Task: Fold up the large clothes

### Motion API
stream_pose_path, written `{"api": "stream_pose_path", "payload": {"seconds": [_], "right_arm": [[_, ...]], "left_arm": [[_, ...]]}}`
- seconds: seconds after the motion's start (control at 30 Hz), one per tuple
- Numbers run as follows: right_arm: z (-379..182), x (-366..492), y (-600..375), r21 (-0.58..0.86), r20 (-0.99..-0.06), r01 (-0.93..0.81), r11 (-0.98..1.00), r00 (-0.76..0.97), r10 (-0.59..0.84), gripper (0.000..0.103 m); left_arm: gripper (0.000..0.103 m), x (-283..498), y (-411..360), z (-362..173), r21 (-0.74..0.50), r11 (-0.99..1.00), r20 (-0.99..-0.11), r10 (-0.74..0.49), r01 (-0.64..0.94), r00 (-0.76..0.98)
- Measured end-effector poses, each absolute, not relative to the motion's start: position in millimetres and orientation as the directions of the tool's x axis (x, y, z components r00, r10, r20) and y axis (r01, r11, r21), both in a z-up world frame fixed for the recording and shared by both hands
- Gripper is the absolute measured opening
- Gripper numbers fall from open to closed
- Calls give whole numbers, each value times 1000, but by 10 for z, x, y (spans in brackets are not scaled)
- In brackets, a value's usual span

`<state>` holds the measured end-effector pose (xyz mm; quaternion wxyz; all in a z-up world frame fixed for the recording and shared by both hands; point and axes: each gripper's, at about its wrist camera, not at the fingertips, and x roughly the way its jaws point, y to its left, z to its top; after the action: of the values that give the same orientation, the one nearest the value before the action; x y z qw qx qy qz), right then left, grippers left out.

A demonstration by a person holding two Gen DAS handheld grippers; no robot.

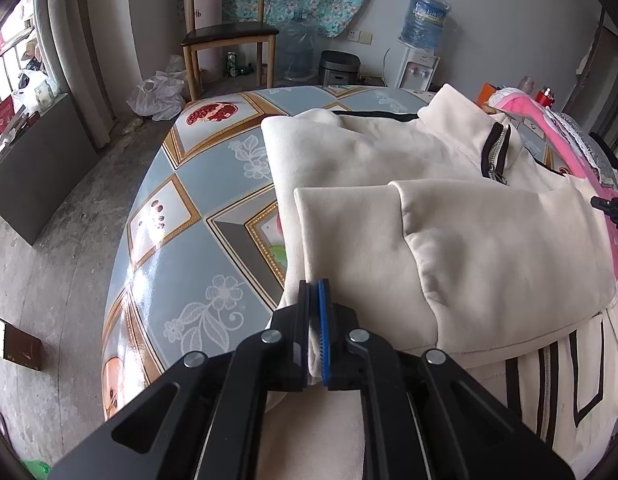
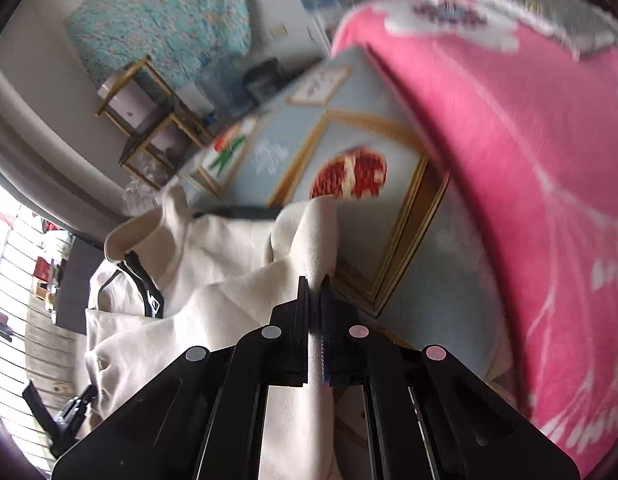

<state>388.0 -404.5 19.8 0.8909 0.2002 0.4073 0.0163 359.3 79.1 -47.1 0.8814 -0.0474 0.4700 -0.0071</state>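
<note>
Cream fleece zip-collar jacket (image 1: 449,216) lies partly folded on the patterned oilcloth tabletop (image 1: 197,208), its body running away from the left gripper (image 1: 314,284) toward the collar. Left gripper is clamped on the near folded edge. Right gripper (image 2: 314,280) is pinched on a cream fold at the opposite side, beside the pink blanket (image 2: 509,160); both ends held, so neither is nearer.

Wooden chair (image 1: 229,36) near what looks a water dispenser (image 1: 417,68).
</note>
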Motion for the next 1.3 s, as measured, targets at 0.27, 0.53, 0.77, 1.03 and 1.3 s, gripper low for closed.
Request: {"api": "stream_pose_path", "payload": {"seconds": [0.27,0.53,0.77,1.03,1.3], "right_arm": [[10,3944,-4121,307,-755,218,926,648,97,10],[489,3309,-3619,98,-667,58,994,745,22,36],[-203,3355,-2960,-31,-832,-136,990,552,50,42],[271,2765,-3083,56,-781,-111,992,615,113,78],[83,1433,-3419,171,-777,5,985,615,132,85]], "left_arm": [[7,3596,840,-444,-117,993,-816,-87,-15,572],[11,3473,818,-64,-146,986,-732,-162,79,662],[22,3647,522,-493,-64,995,-844,-96,78,528],[47,3038,786,47,-103,992,-777,-127,75,617],[64,1885,1115,76,-171,982,-788,-187,83,586]]}}
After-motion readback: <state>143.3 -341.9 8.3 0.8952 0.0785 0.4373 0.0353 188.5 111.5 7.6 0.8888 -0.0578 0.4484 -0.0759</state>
